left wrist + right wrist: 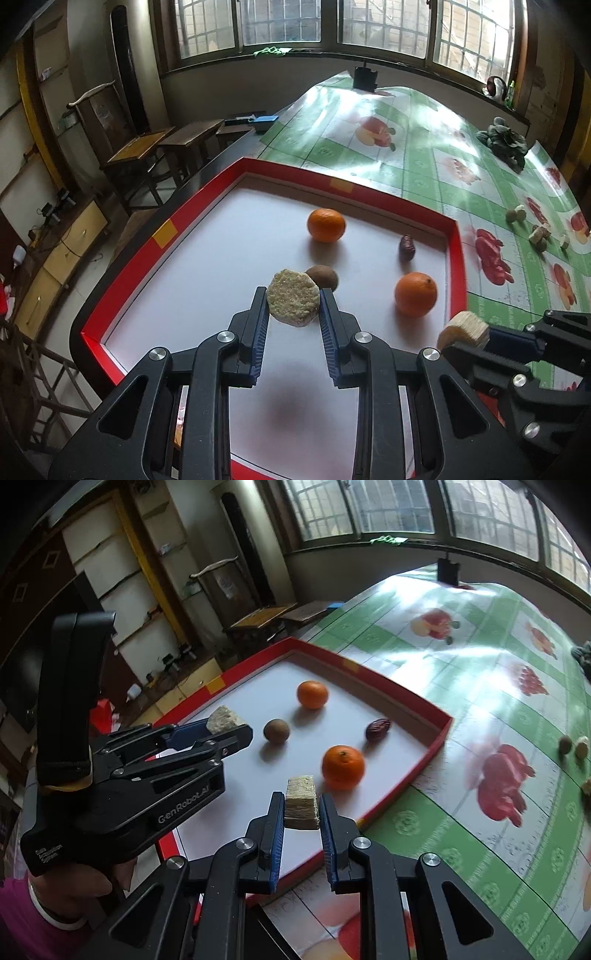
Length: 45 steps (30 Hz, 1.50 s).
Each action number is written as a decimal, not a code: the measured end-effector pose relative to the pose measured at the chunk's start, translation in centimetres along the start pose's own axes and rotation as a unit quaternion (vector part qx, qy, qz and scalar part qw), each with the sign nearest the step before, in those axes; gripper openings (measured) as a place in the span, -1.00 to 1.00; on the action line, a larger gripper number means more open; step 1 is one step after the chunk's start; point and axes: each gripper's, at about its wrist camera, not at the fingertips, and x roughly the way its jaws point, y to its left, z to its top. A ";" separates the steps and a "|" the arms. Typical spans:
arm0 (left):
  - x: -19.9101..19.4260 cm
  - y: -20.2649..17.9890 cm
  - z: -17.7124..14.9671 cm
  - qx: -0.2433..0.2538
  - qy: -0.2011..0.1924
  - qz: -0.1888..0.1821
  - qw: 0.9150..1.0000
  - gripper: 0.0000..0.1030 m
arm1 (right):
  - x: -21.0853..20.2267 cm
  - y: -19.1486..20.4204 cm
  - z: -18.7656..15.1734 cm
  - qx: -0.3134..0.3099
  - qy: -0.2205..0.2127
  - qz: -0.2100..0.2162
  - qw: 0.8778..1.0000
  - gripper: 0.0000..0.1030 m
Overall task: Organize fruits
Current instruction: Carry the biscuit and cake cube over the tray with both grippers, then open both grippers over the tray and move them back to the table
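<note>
Left gripper [293, 300] and right gripper [302, 805] angle downward, each clamped.

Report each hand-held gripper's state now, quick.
Left hand-held gripper: closed on a round crumbly cake.
Right hand-held gripper: closed on a tan wedge-shaped piece.

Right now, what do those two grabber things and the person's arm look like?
Both are black plastic with silver bolts and ribbed blue pads inside the jaws. The left gripper has a tall black handle, a yellow band beneath it, and white lettering reading GenRobot.AI on its side. The right gripper looks the same. The person's sleeve is pink.
</note>
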 end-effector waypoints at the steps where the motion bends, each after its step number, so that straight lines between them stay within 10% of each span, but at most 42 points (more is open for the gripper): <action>1: 0.2 0.2 0.0 -0.002 0.002 0.001 1.000 -0.50 | 0.4 0.2 0.1 -0.003 0.004 0.000 1.000 -0.66; 33: 2.7 1.8 -0.2 -0.032 0.042 -0.003 0.999 -0.46 | 4.7 0.5 0.4 -0.010 0.039 0.012 0.999 -0.63; 38: 1.5 1.5 0.2 -0.041 0.026 -0.016 0.999 0.37 | 2.8 -0.4 0.1 0.004 0.024 0.019 1.000 -0.59; 45: -0.6 -2.0 1.2 -0.015 -0.001 -0.031 0.999 0.37 | -1.1 -3.8 -0.9 0.044 -0.001 -0.004 0.999 -0.51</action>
